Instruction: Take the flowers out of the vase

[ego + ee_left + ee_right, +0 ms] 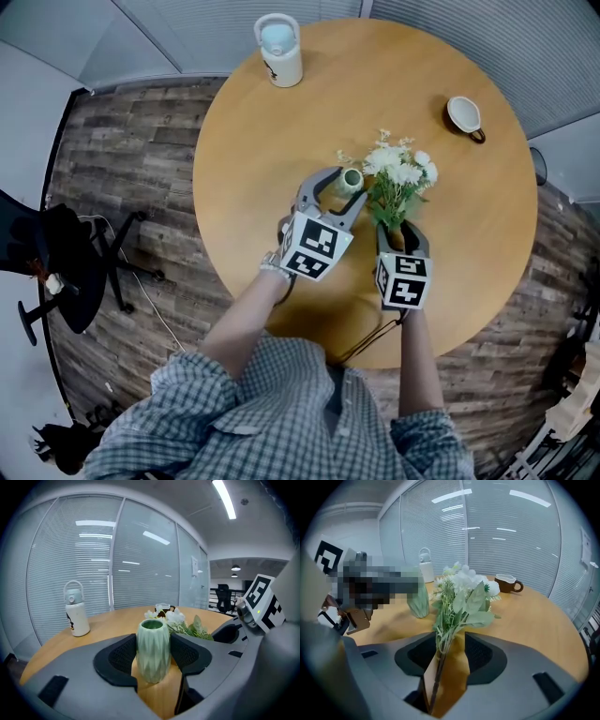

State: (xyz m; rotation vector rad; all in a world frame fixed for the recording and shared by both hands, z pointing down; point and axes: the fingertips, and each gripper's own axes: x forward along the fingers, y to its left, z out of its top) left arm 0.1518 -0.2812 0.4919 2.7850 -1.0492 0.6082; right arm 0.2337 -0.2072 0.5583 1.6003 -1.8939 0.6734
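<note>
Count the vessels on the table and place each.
3: a white bottle at the far edge, a cup at far right, a green vase central, beside the flowers. None appears hidden.

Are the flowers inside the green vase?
No, the mouth of the green vase is empty, and the flowers are outside, behind it.

The vase (153, 651) is pale green, the flowers (403, 172) white, the table (281, 169) tan.

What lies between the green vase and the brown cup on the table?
The flowers. In the left gripper view their blooms sit just behind the green vase, with the brown cup beyond them.
</note>
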